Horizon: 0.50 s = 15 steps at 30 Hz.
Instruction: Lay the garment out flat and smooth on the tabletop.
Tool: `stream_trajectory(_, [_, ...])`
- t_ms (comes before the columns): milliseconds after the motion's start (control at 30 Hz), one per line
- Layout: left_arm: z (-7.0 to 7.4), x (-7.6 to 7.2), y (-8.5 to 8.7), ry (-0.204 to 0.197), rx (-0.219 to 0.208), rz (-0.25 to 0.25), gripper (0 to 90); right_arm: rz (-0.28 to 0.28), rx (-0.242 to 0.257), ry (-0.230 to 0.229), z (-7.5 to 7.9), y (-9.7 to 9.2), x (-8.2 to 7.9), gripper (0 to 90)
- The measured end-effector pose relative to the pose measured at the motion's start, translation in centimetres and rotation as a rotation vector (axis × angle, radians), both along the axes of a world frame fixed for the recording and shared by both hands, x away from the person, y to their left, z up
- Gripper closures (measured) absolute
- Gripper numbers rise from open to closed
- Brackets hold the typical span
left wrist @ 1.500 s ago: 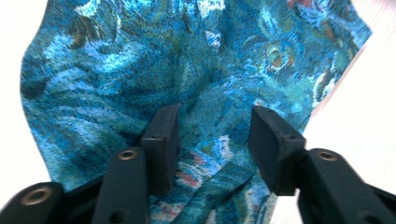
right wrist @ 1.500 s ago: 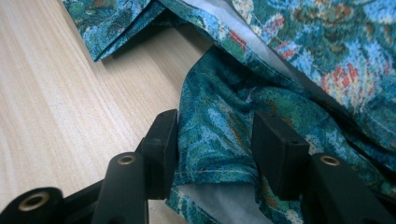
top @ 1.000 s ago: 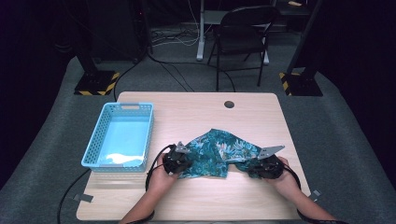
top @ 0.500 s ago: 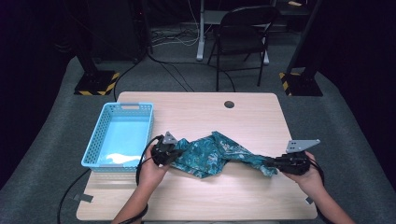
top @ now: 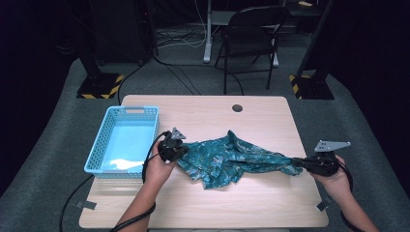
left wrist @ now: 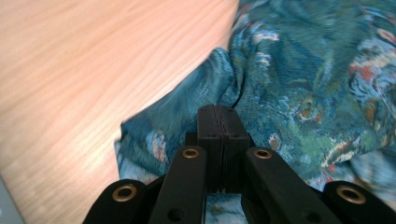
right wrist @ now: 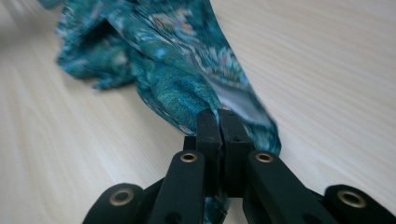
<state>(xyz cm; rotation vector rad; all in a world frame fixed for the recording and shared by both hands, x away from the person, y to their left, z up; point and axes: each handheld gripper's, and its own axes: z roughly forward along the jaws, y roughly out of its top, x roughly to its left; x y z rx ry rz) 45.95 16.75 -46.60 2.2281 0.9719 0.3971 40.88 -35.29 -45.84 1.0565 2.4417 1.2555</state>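
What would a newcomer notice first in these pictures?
A teal patterned cloth lies stretched across the middle of the wooden table, pinched at each end by the left claw and the right claw. A light blue basket stands at the table's left edge.

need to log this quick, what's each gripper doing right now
Left gripper: closed, pinching the left end of the teal patterned cloth.
Right gripper: closed, pinching the cloth's right end.

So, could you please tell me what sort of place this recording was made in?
Probably a lab or studio set up for recording: dark curtained walls, stands with hazard-striped bases, loose cables on grey carpet, a folding chair, and one wooden table.
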Motion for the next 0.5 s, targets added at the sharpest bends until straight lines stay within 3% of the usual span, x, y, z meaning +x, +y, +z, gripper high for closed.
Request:
stream_trajectory(133, [-1.6,0.9,0.0,0.042,-0.019,0.022,88.9,-0.051,-0.035,0.047,-1.9,-0.5,1.0,88.3])
stream_trajectory(200, [-1.8,0.9,-0.1,0.036,-0.025,0.037,86.6,-0.070,-0.046,0.061,-2.4,-0.5,1.3,86.3])
stream_trajectory(333, [-1.0,0.1,-0.4,-0.001,-0.041,0.037,66.0,-0.081,-0.052,0.002,-1.2,0.4,0.7,75.5])
stream_trajectory(500, [0.4,-2.0,-1.2,-0.030,-0.078,-0.016,50.7,-0.030,-0.035,-0.073,0.5,2.8,-0.6,66.6])
